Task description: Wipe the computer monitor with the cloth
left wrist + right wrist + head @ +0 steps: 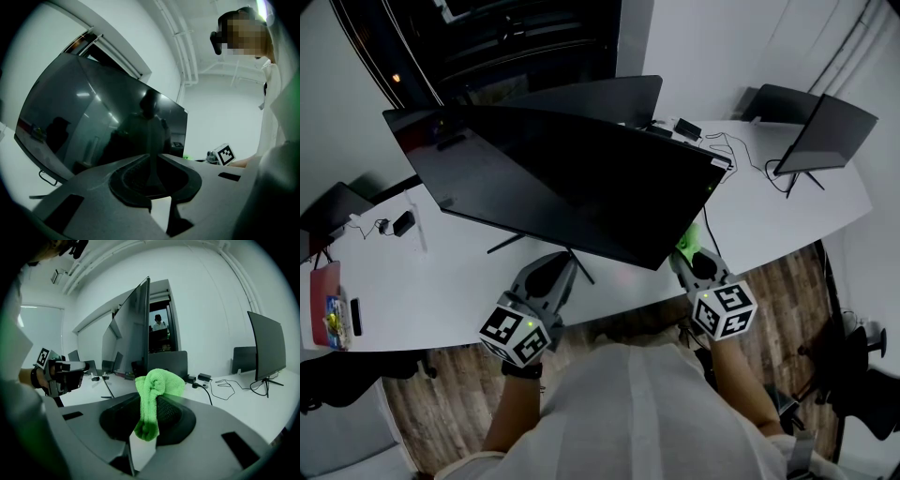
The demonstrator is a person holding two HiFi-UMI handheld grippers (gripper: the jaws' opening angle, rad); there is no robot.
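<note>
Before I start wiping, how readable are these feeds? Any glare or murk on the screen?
Head view: monitor black, faint reflections, no harsh glare. Left gripper view: dim, it mirrors dark silhouettes, and the strip between the jaws is unreadable. Right gripper view: bright, fisheye-bent edges, green cloth sharp between the jaws.

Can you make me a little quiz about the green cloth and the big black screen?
1. True or false: the green cloth lies flat on the white table.
2. Which gripper holds the cloth? A. the left one B. the right one C. neither
3. Fill in: the screen of the big monitor is ___, with no picture on it.

Key: 1. False, it is pinched between jaws, up off the table. 2. B, the right gripper. 3. Dark.
</note>
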